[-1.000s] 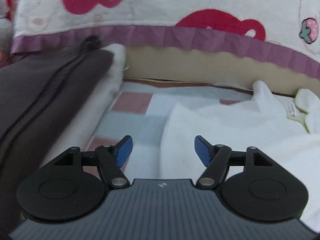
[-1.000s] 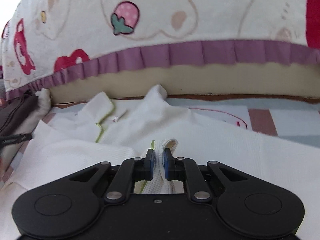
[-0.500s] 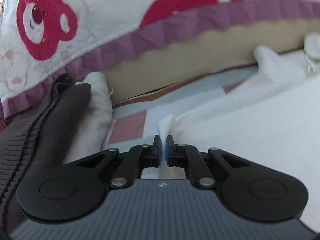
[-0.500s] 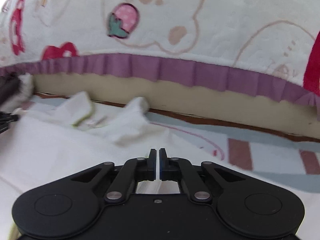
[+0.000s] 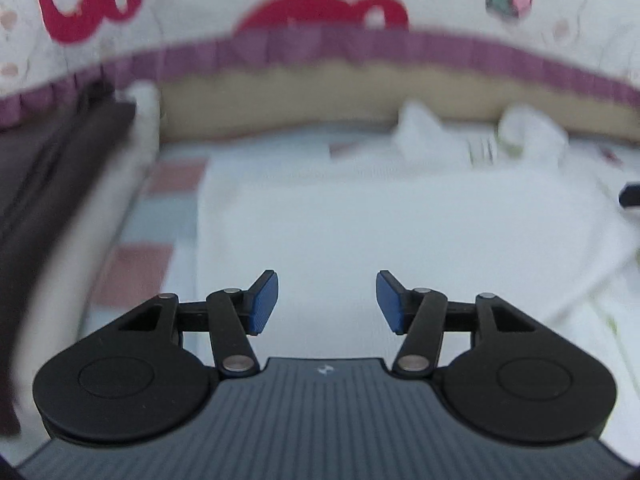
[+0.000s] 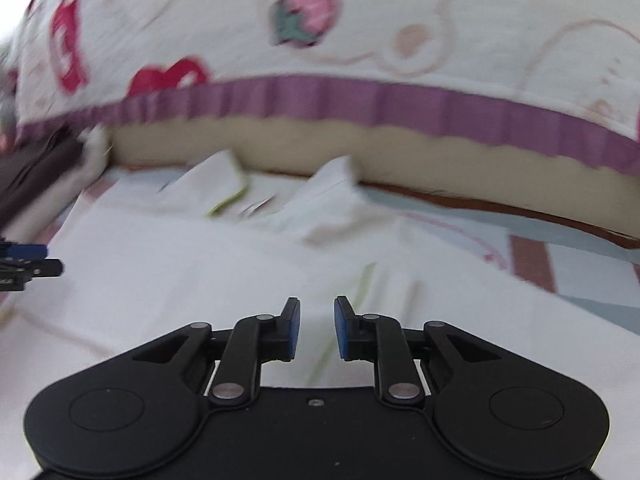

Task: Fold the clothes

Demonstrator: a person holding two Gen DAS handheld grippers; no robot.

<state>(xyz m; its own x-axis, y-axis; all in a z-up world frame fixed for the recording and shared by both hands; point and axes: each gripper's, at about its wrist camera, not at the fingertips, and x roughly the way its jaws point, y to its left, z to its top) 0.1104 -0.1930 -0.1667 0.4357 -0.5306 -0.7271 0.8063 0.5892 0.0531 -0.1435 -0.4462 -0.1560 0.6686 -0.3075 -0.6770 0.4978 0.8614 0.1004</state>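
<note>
Both my left gripper (image 5: pixel 327 302) and right gripper (image 6: pixel 316 328) are opening with nothing between the pads, the white garment (image 5: pixel 380 216) lying folded on the mat below them, so next I judge I need fresh edges to pinch

Left gripper (image 5: pixel 327 302): jaws opening, the blue pads (image 5: pixel 264 300) set well apart with nothing pinched between them; both fingers pointed forward and downward. Right gripper (image 6: pixel 316 328): jaws opening, the pads (image 6: pixel 292 330) standing at a narrower gap, with no cloth pressed between them as far as the blurred view allowed. In the right wrist view the left gripper's tip appeared at the far left edge.
</note>
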